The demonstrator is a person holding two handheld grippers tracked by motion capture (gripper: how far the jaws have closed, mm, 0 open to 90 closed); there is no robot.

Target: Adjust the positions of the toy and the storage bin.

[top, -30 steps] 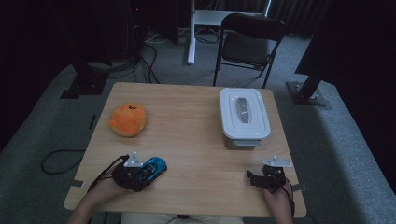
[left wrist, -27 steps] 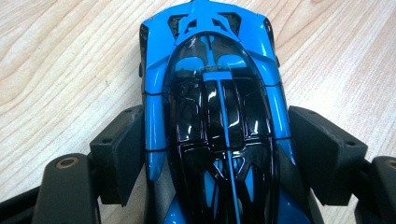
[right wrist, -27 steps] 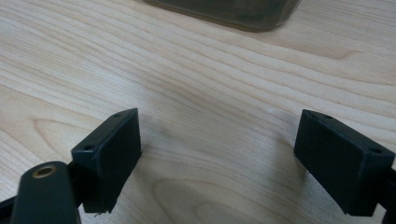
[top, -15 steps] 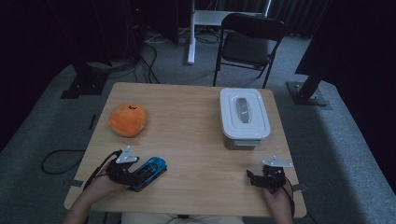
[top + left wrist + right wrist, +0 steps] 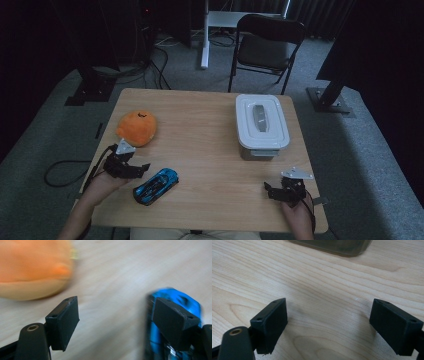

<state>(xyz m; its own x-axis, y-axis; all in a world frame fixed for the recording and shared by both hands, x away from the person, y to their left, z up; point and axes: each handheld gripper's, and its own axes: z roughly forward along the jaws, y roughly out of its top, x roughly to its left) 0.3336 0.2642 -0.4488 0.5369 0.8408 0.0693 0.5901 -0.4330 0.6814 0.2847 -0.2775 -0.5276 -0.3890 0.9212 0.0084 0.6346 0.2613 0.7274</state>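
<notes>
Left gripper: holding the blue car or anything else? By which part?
Nothing held. The left gripper is open over bare table, with the blue toy car behind one jaw, not between them. The right gripper is open and empty too.

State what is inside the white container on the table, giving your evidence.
That cannot be seen. The white container is closed by its lid, with a grey handle on top. The lid covers the whole opening, so any contents are hidden.

Pale grained wood table (image 5: 210, 150), glossy blue toy car (image 5: 155, 185), fuzzy orange plush (image 5: 136, 128), matt black jaws
</notes>
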